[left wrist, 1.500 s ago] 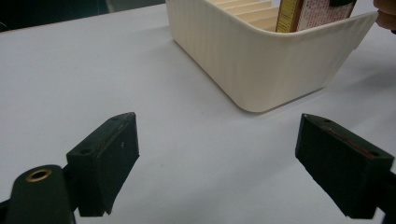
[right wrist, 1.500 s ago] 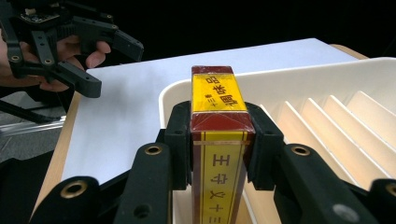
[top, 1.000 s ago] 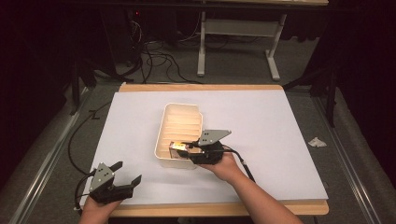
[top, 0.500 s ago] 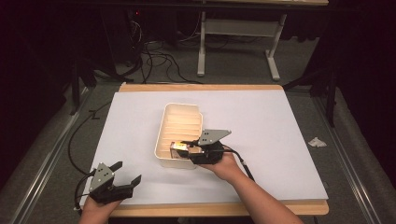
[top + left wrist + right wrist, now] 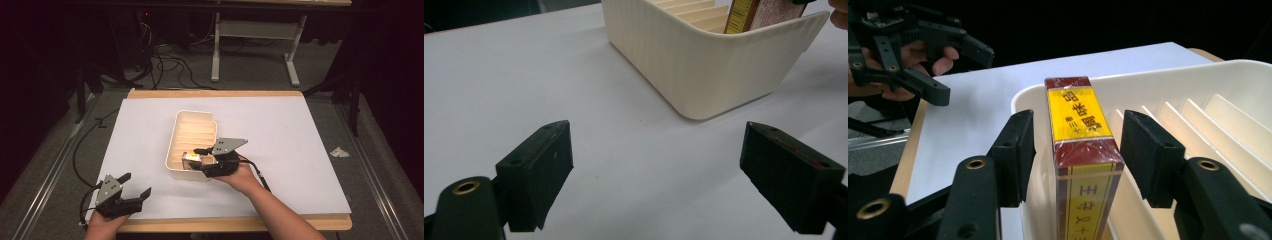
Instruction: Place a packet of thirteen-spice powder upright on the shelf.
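Observation:
A red and yellow box (image 5: 1080,130) stands on end in the near end of a cream ribbed tray (image 5: 1198,75). My right gripper (image 5: 1078,145) straddles the box. Its jaws have just been opening, and a gap shows on each side between pad and box. From above, the box (image 5: 192,157) sits at the tray's (image 5: 172,137) front wall, with the right gripper (image 5: 200,156) over it. My left gripper (image 5: 136,184) rests open near the table's front left corner. Its view looks at the tray wall (image 5: 704,65), with nothing in the left gripper (image 5: 664,175).
A white sheet (image 5: 290,125) covers the wooden table. A crumpled white scrap (image 5: 340,151) lies on the grey mat right of the table. Cables (image 5: 160,60) and a white frame's legs (image 5: 295,75) lie behind the far edge.
The right gripper's jaws have parted a little around the box. Neither hand has shifted.

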Demonstrator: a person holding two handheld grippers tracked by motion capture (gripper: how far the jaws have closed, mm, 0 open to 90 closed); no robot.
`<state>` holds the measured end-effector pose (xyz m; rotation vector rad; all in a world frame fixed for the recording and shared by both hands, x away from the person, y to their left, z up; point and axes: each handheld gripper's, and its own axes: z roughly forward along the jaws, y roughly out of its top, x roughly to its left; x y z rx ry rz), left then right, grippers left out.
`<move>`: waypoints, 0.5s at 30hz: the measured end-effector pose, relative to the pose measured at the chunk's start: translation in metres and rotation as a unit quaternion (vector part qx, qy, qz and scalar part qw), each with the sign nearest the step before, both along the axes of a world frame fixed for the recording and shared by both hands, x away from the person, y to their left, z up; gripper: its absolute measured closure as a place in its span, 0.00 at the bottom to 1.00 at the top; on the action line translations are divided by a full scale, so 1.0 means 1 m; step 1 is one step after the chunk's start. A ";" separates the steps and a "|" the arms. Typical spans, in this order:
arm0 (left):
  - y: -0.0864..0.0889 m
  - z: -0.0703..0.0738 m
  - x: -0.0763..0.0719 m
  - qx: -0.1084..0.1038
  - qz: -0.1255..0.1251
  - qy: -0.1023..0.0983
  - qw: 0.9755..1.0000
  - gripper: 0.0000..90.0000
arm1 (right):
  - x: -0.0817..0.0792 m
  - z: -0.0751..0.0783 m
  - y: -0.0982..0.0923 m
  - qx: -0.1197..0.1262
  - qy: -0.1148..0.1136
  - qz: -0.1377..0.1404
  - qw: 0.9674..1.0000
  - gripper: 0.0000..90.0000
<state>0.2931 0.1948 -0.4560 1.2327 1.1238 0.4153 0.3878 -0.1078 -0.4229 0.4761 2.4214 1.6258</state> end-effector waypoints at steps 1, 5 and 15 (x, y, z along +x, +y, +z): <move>0.000 0.000 0.000 -0.001 0.000 0.000 1.000 0.16 | 0.000 0.001 0.000 0.002 0.002 -0.001 1.000 0.53; 0.000 0.000 0.000 -0.001 -0.001 0.000 1.000 0.16 | 0.000 0.005 -0.001 0.002 0.002 0.001 1.000 0.51; 0.000 0.000 0.000 0.001 -0.002 -0.001 1.000 0.16 | -0.002 0.021 -0.002 0.014 -0.011 -0.002 1.000 0.50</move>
